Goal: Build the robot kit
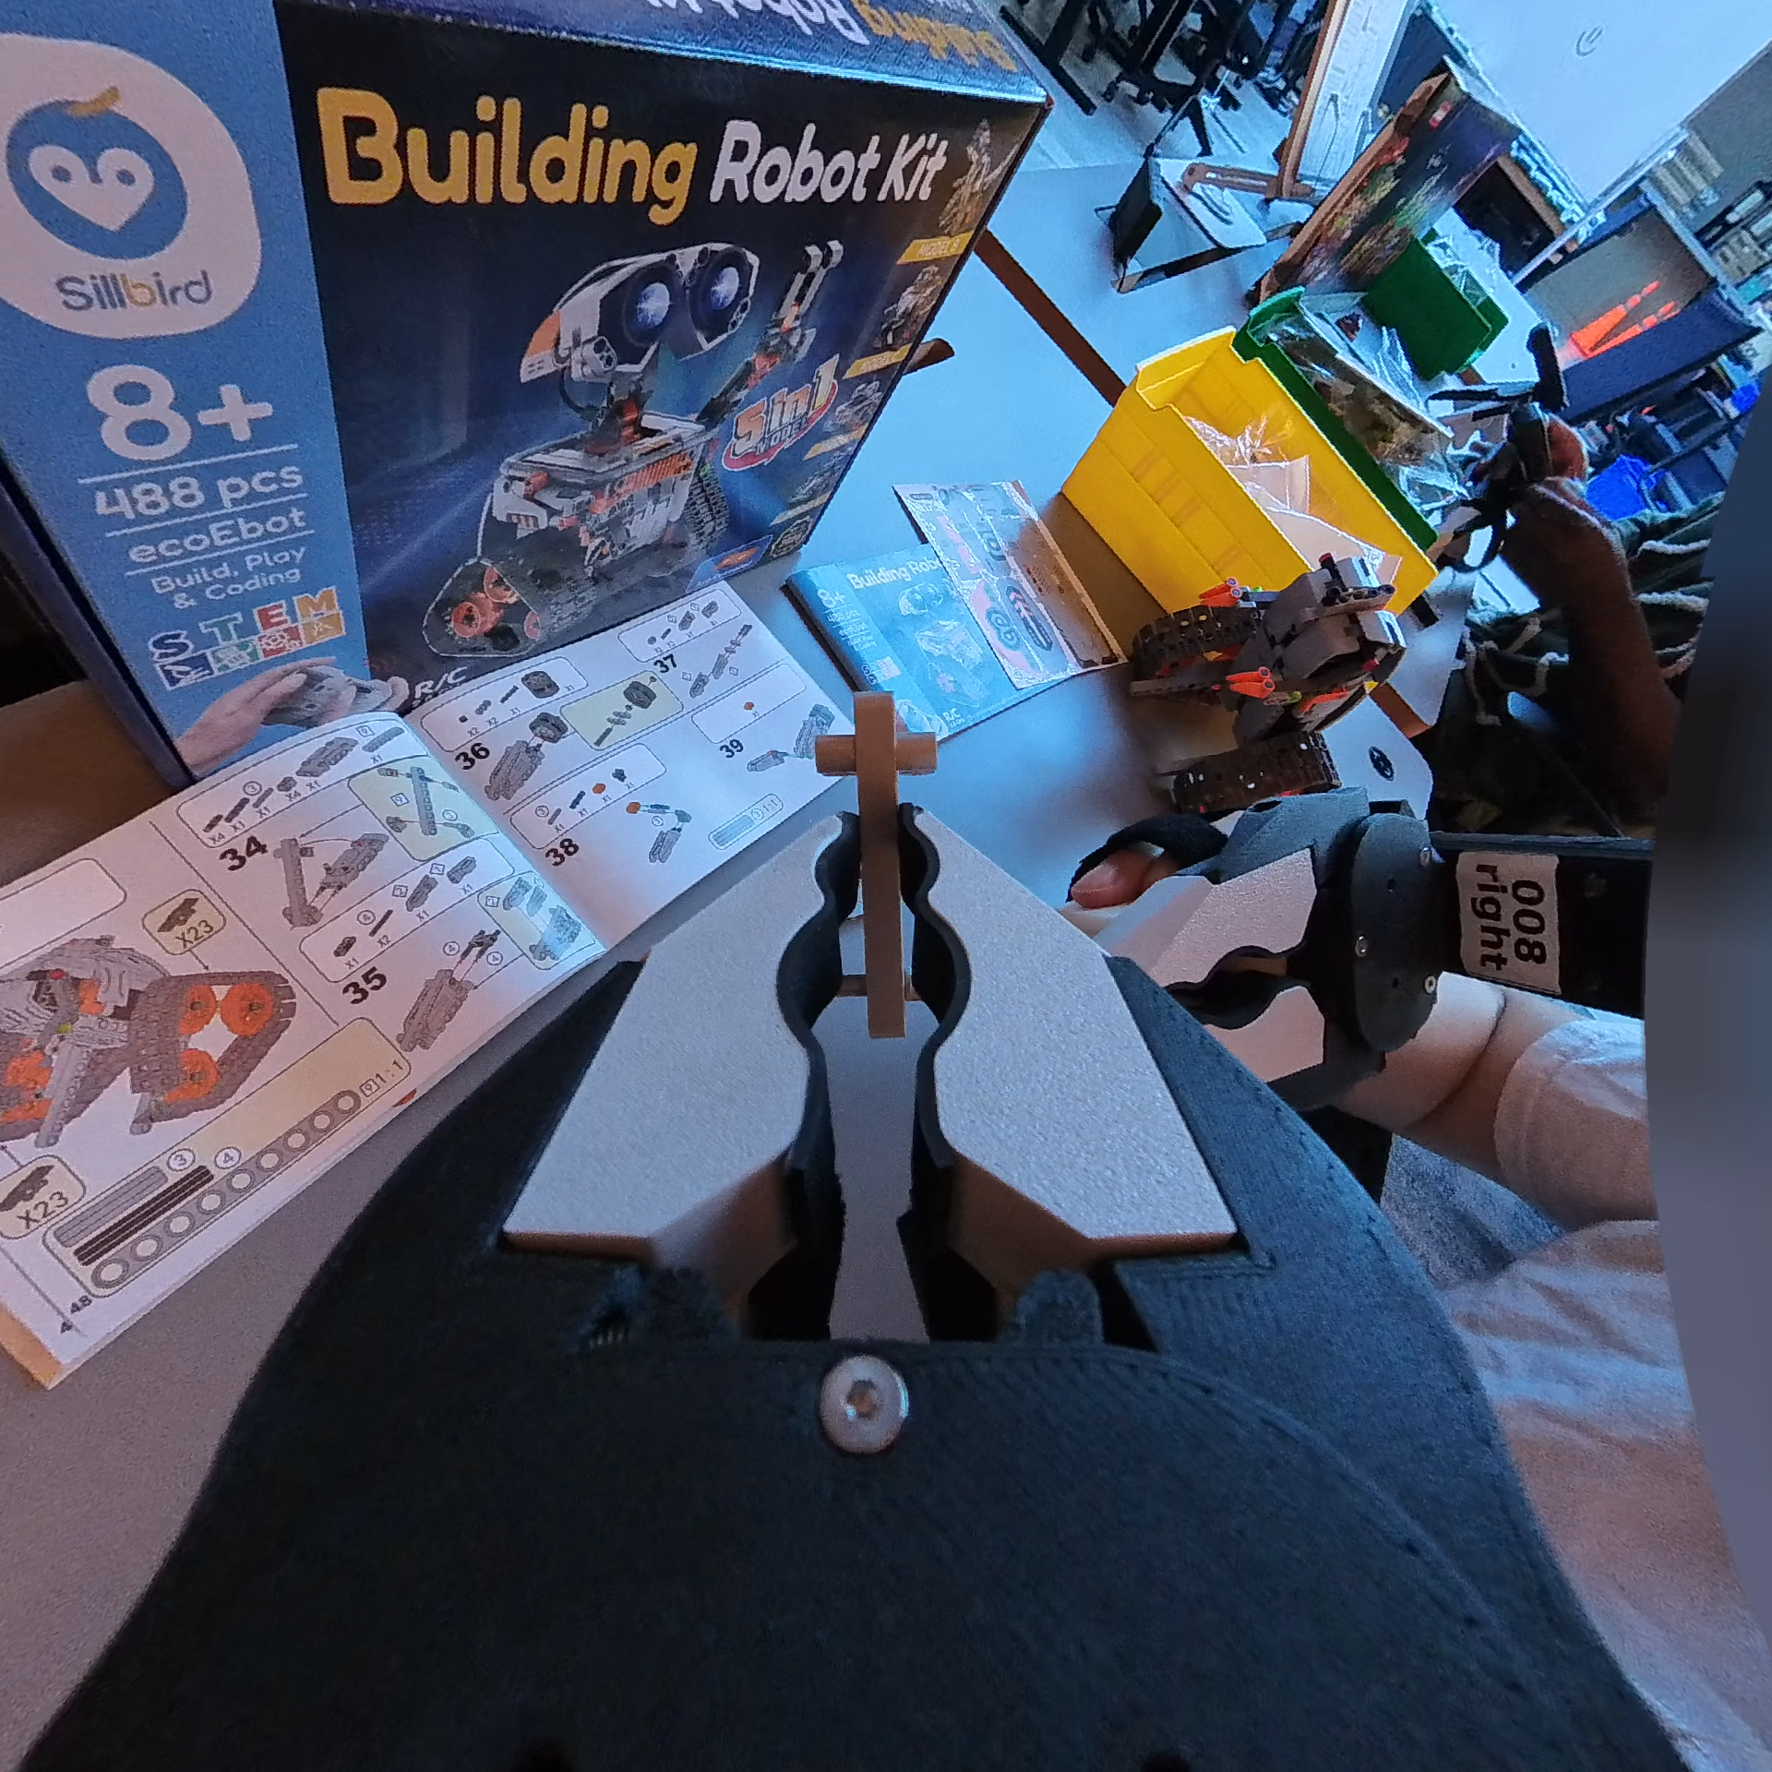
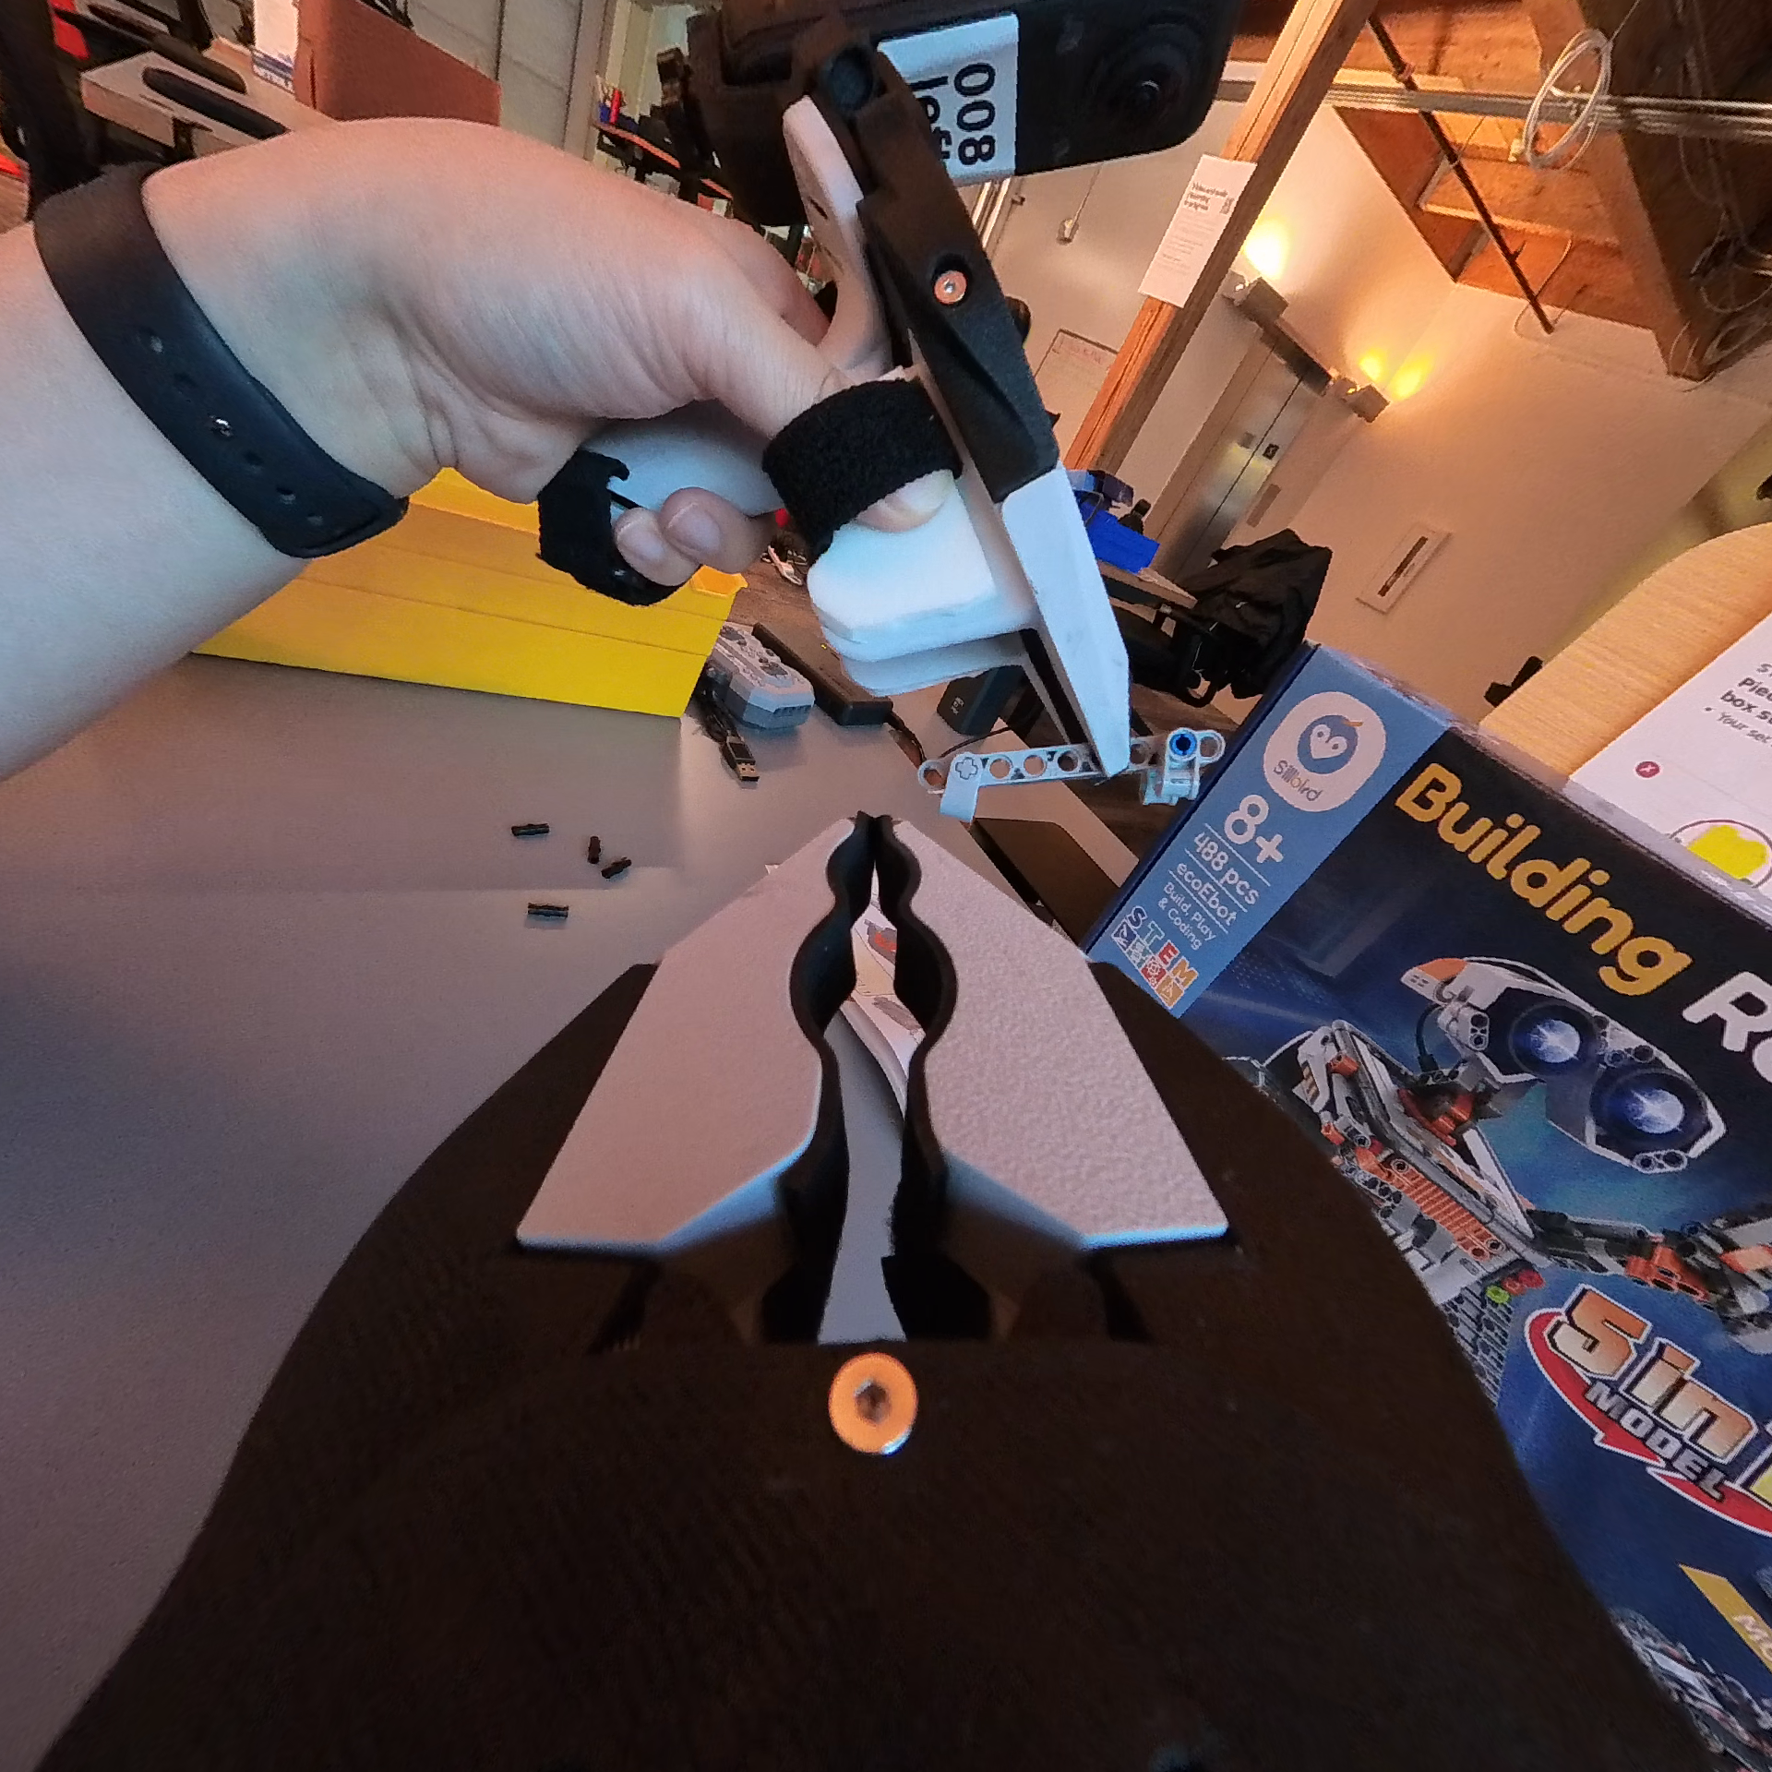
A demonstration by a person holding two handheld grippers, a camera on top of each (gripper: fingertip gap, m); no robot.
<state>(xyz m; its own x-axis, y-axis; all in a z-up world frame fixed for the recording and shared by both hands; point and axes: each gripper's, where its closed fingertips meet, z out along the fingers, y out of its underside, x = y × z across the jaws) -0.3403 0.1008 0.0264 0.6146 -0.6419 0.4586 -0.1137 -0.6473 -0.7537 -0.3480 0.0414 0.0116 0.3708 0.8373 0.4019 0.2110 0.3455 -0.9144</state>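
Note:
My left gripper (image 1: 877, 825) is shut on a slim grey perforated beam (image 1: 880, 767) with a short cross piece near its top, held upright above an open instruction booklet (image 1: 336, 911). In the right wrist view the left gripper (image 2: 1103, 757), held by a hand, carries the same beam (image 2: 1016, 767) level in the air, with small parts fixed at both ends. My right gripper (image 2: 868, 827) is shut and empty, its tips touching, just below and left of the beam. It also shows in the left wrist view (image 1: 1103, 935), to the right of my left gripper.
A big blue kit box (image 1: 575, 336) stands behind the booklet. A partly built tracked model (image 1: 1266, 671), a yellow bin (image 1: 1208, 460), a green bin (image 1: 1342, 384), a blue booklet (image 1: 892, 623) and a sticker sheet (image 1: 1007, 575) lie to the right. Small black pins (image 2: 575, 868) lie on the grey table (image 2: 288, 911). Across from one pair of fingers to the other is roughly 6 cm.

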